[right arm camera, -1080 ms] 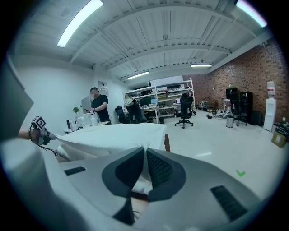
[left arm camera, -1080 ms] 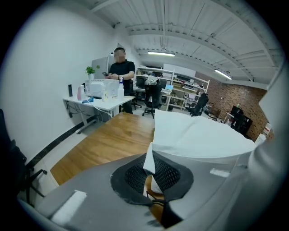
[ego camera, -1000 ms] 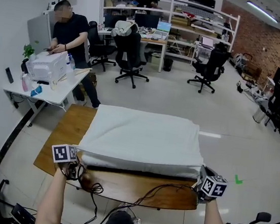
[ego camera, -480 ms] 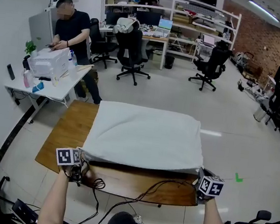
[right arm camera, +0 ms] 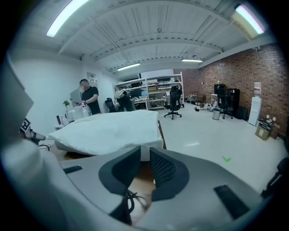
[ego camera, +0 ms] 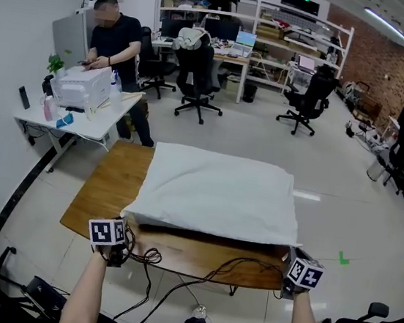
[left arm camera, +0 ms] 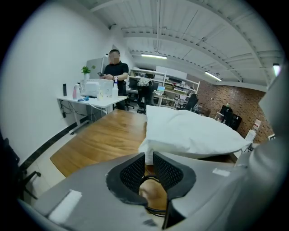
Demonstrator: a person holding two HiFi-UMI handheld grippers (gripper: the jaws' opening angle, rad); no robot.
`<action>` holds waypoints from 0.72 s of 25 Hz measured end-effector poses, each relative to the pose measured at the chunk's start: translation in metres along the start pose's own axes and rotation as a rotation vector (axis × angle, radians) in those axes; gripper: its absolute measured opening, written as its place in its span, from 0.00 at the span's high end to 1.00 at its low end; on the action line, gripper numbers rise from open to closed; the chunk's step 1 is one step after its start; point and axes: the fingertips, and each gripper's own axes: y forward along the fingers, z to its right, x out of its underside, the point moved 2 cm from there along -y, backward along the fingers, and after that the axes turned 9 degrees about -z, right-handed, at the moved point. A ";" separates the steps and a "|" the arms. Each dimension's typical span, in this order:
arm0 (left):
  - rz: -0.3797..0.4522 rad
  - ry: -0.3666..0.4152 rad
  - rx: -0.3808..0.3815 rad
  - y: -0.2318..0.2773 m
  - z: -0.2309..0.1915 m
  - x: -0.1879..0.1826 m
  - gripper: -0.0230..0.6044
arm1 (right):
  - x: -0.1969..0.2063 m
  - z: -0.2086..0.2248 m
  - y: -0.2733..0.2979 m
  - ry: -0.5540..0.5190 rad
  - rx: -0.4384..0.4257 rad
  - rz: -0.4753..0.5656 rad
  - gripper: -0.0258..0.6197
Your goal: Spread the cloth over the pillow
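Head view shows the cloth (ego camera: 219, 196) covering the pillow on the table (ego camera: 106, 185). Its near corners sit loosely between the just-opening jaws of the left hand-held gripper (left arm camera: 149, 158) and the right hand-held gripper (right arm camera: 145, 155). Both should release together, then back away without snagging.

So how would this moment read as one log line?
step: letting go | left tongs: jaws just opening, cloth corner between | right tongs: same | cloth: spread on table

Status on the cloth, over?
Left gripper, right gripper: jaws just opening, a corner of the cloth between each pair. Cloth covers pillow. Cables on table, not on cloth.
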 end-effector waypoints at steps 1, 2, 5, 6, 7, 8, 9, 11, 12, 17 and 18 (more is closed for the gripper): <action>0.015 0.005 0.005 -0.006 0.005 0.000 0.86 | -0.001 -0.007 -0.005 0.002 -0.009 0.012 0.84; 0.034 0.009 0.017 -0.012 0.012 -0.001 0.87 | -0.003 -0.014 -0.011 0.003 -0.019 0.025 0.84; 0.116 0.039 0.104 -0.037 0.044 -0.017 0.95 | -0.009 -0.033 -0.028 0.010 -0.049 0.068 0.84; 0.142 0.059 0.131 -0.046 0.055 -0.023 0.95 | -0.012 -0.038 -0.034 0.013 -0.061 0.085 0.84; 0.164 0.084 0.150 -0.055 0.065 -0.028 0.95 | -0.015 -0.044 -0.041 0.014 -0.074 0.103 0.84; 0.181 0.109 0.162 -0.063 0.074 -0.031 0.95 | -0.018 -0.050 -0.048 0.013 -0.090 0.122 0.84; 0.193 0.132 0.171 -0.069 0.082 -0.033 0.95 | -0.021 -0.057 -0.054 0.010 -0.107 0.140 0.85; 0.207 0.164 0.197 -0.077 0.098 -0.033 0.95 | -0.026 -0.071 -0.067 0.005 -0.142 0.172 0.85; 0.210 0.175 0.214 -0.080 0.107 -0.033 0.95 | -0.030 -0.078 -0.073 0.001 -0.159 0.187 0.86; 0.219 0.215 0.308 -0.085 0.155 -0.027 0.95 | -0.044 -0.119 -0.097 -0.037 -0.237 0.243 0.93; 0.222 0.224 0.325 -0.087 0.165 -0.025 0.95 | -0.045 -0.128 -0.102 -0.048 -0.250 0.250 0.96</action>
